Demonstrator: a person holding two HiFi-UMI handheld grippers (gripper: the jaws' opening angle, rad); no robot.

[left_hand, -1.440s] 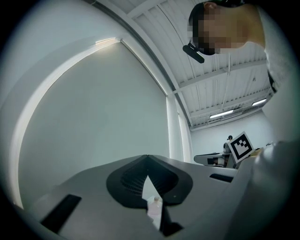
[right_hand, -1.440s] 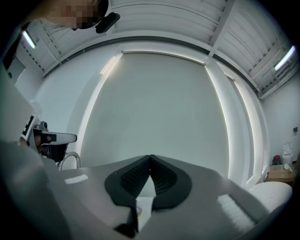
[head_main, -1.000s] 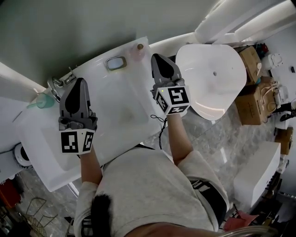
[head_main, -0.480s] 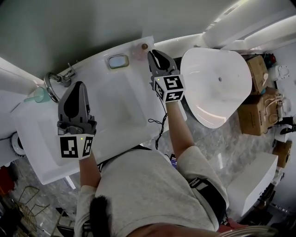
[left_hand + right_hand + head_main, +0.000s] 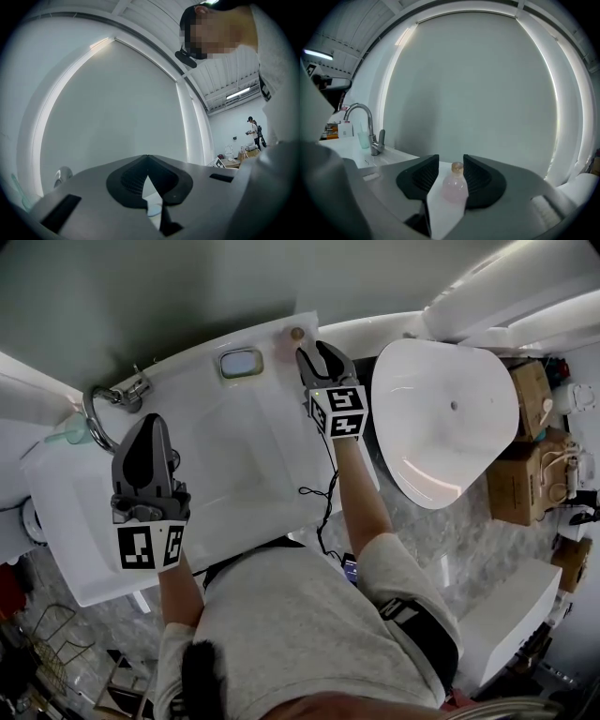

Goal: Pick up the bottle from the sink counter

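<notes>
At the far left a pale green translucent cup (image 5: 69, 432) stands on the counter (image 5: 89, 559) by a curved chrome tap (image 5: 105, 397), with the wall close behind both. The left gripper (image 5: 150, 426) hangs over the counter's left part, its dark ribbed fingers closed tip to tip with nothing in them. All around it lies bare white counter. The counter is a glossy white slab with straight edges and a shallow rectangular basin (image 5: 234, 451) sunk in its middle. A small rounded oblong fitting (image 5: 240, 362) sits at the basin's far rim. The near edge comes up against the person's body, and a thin black cable (image 5: 323, 507) hangs over it on the right. The bottle (image 5: 284, 343) stands upright on the far right corner, close to the wall and to the counter's right edge. It is small, rounded and frosted pink, with a tan cap. The right gripper (image 5: 321, 356) is at that corner. Its jaws have just been opening and now stand partway apart. In the right gripper view the bottle shows in the gap, and the pads do not press on it. Right of the counter, across a narrow gap, is a smooth white teardrop-shaped bowl (image 5: 441, 418). Brown cardboard boxes (image 5: 525, 427) stand beyond it on a grey marbled floor (image 5: 450, 540).
</notes>
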